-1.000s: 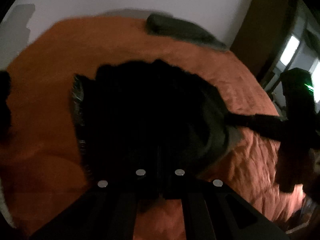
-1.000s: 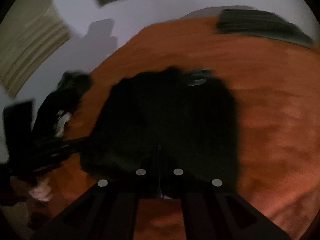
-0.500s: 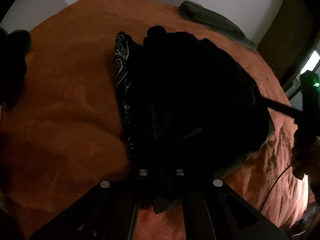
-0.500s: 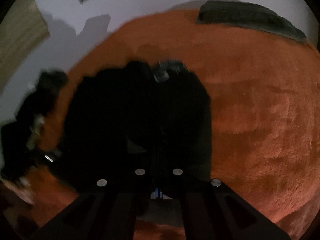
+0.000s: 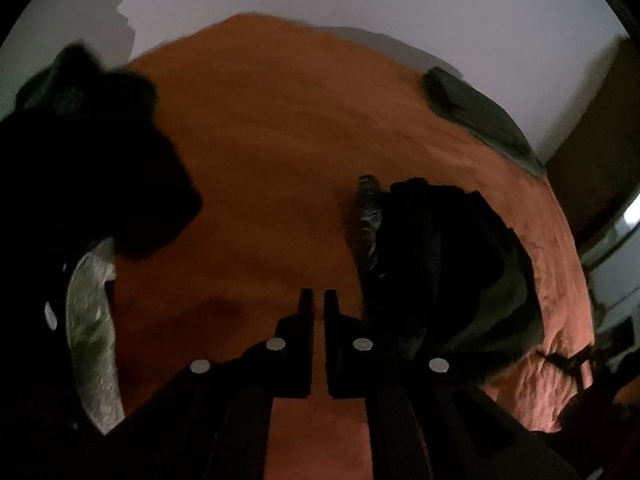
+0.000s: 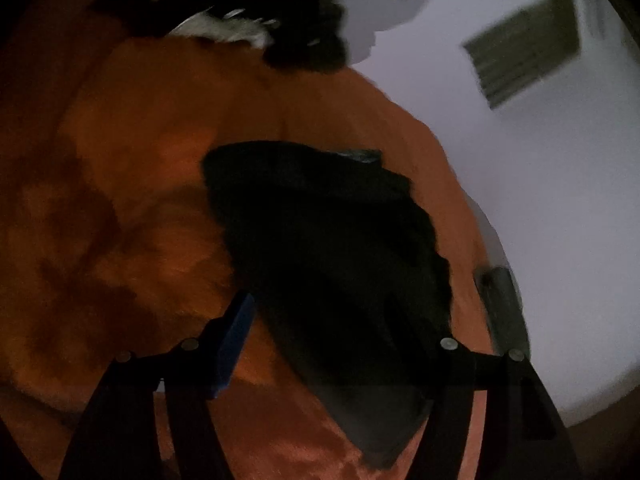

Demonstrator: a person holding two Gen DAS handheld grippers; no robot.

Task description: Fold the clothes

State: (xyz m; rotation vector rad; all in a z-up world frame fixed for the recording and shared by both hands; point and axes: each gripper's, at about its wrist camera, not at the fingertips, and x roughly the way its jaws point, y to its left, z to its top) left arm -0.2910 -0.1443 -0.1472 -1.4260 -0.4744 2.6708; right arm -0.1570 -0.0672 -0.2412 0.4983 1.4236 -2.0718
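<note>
Black clothes [image 5: 440, 272] are lying folded on the orange blanket [image 5: 260, 160].
The left gripper [image 5: 316, 300] is opening a little over bare blanket, holding nothing. The right gripper [image 6: 344, 320] is opening wide over the clothes, whose long side is running away from it.

Left gripper [image 5: 316, 300] angled down, fingers parting slightly, nothing between, right gripper [image 6: 340, 320] fingers spreading wide

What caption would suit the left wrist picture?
Left gripper, opening and empty, over an orange bedspread, between a folded black garment and a dark clothes pile.
</note>
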